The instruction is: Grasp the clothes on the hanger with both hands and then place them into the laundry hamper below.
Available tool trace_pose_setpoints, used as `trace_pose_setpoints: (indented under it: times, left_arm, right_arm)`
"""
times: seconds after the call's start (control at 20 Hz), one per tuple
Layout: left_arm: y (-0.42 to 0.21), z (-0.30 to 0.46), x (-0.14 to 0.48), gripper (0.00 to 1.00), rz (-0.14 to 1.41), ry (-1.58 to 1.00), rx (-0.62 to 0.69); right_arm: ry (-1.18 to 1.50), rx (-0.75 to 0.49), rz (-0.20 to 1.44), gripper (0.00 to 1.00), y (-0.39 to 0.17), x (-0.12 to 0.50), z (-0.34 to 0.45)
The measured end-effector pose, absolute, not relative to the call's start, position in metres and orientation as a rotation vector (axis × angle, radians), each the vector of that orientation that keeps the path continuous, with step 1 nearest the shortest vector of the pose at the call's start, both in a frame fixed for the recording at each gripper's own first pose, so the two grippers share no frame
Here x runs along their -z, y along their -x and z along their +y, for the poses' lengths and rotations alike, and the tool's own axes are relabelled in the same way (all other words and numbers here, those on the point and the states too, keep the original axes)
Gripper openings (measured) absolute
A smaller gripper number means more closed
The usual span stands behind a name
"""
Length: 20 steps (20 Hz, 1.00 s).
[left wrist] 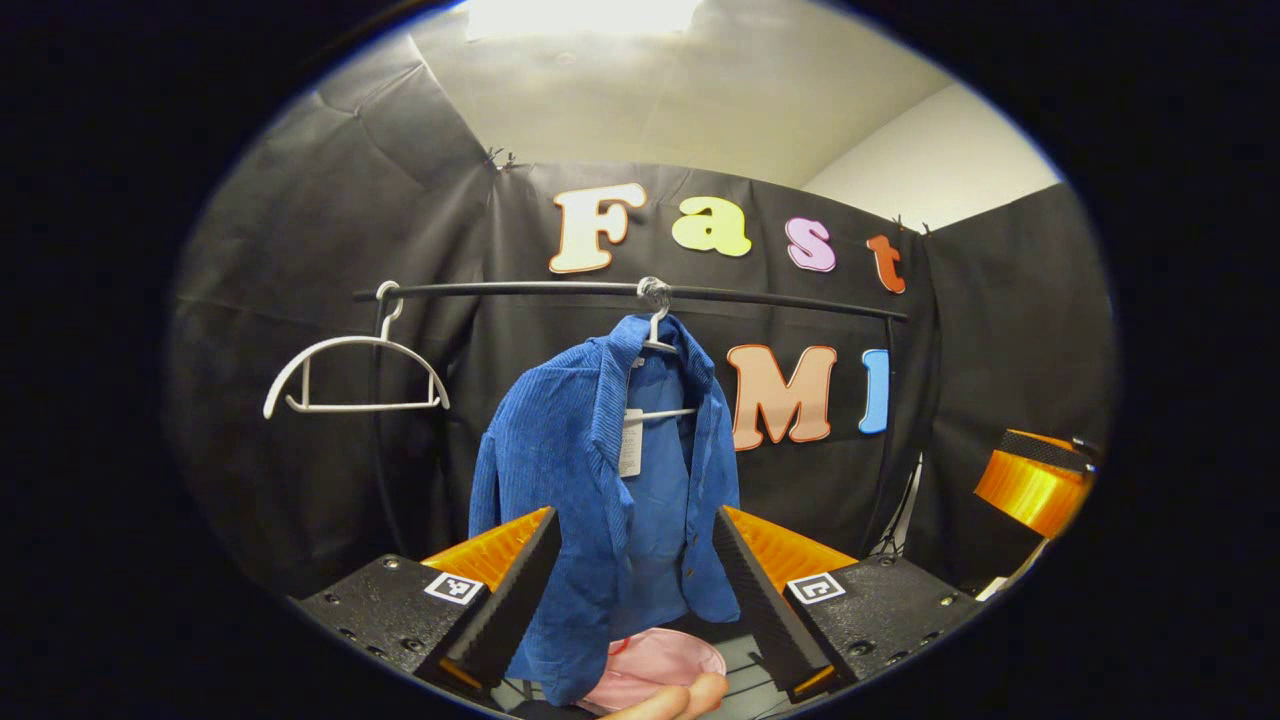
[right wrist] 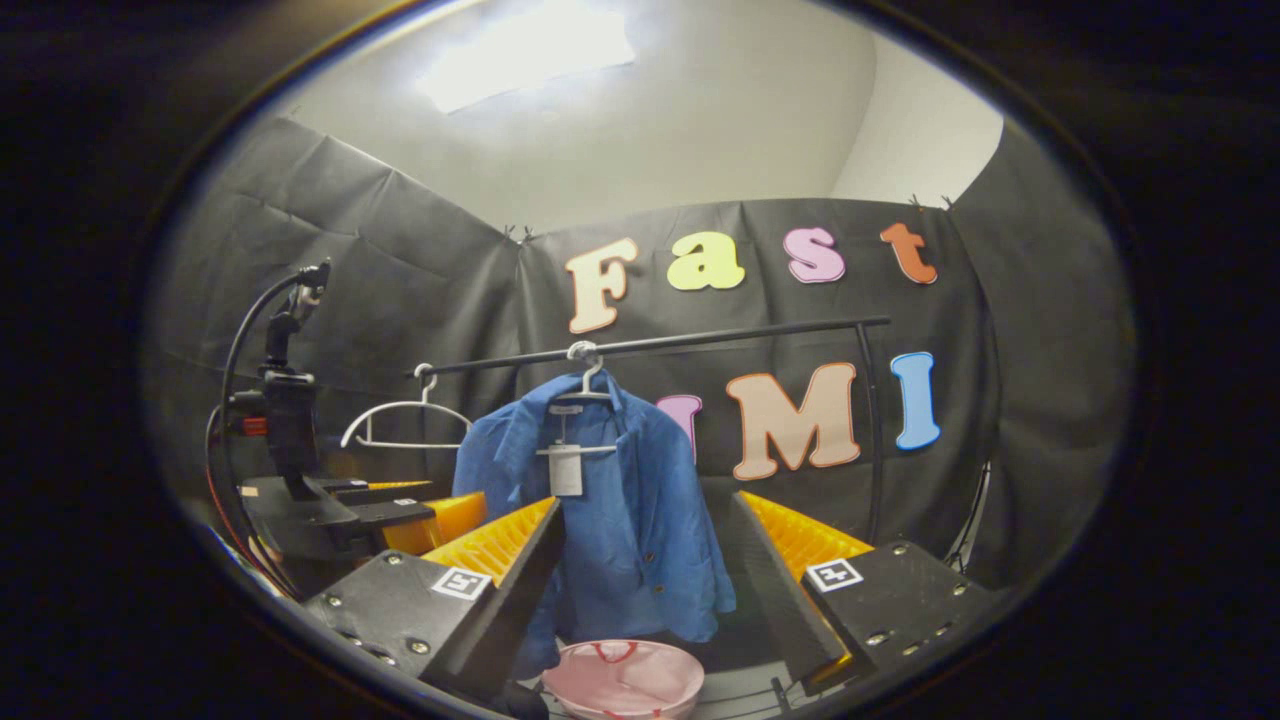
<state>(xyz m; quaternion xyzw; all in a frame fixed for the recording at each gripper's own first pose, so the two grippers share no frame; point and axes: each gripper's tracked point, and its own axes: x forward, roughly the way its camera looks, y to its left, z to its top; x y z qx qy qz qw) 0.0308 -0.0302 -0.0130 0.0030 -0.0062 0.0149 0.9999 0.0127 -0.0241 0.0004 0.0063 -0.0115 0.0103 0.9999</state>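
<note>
Blue ribbed cloth, corduroy-like: one shirt-jacket with collar and front buttons, hung open on a white hanger from a black rail. A pale tag hangs inside the collar; its print is too small to read. In the right gripper view the same jacket hangs near the middle of the rail, tag at the chest.

Second white hanger, curved and bare, on the rail's left end, well apart from the jacket.

Pink round hamper, soft-sided with a red handle loop, sits below the jacket's hem. In the left gripper view its rim shows under the cloth, a fingertip at the bottom edge in front of it.

Left gripper: fingers spread wide, ridged inner faces, nothing held; the jacket hangs beyond them, seen in the gap. Each black base block carries a small square black-and-white marker, not readable as text.

Right gripper: fingers likewise wide apart and empty, jacket and hamper seen between them farther off. Square markers on its blocks.

The other gripper shows at the left of the right gripper view, with a black camera mount and cable above it.

Room: creased black cloth walls, white ceiling with a bright light panel.
</note>
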Motion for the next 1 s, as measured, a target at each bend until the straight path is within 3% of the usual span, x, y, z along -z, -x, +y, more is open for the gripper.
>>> trace_pose_setpoints:
  times: [0.55, 0.6, 0.7, 0.85, 0.9, 1.0]
  left_arm:
    - [-0.129, -0.016, 0.029, 0.91, -0.032, -0.010, -0.150]
    - [-0.136, -0.018, 0.031, 0.91, -0.029, -0.025, -0.133]
    - [-0.139, -0.016, 0.034, 0.82, -0.035, -0.069, -0.127]
    - [-0.146, -0.020, 0.035, 0.56, -0.054, -0.134, -0.074]
    - [-0.147, -0.016, 0.039, 0.47, -0.046, -0.125, -0.067]
    - [-0.151, 0.002, 0.048, 0.37, -0.001, -0.088, -0.106]
  right_arm:
    - [-0.051, -0.045, 0.079, 0.99, -0.134, 0.070, -0.032]
    - [-0.049, -0.064, 0.088, 0.94, -0.146, 0.077, -0.026]
    - [-0.030, -0.083, 0.100, 0.99, -0.172, 0.086, -0.018]
    - [-0.016, -0.106, 0.083, 0.98, -0.211, 0.087, 0.000]
    - [-0.028, -0.101, 0.092, 0.94, -0.223, 0.090, 0.004]
    - [-0.066, -0.105, 0.120, 0.98, -0.244, 0.097, 0.012]
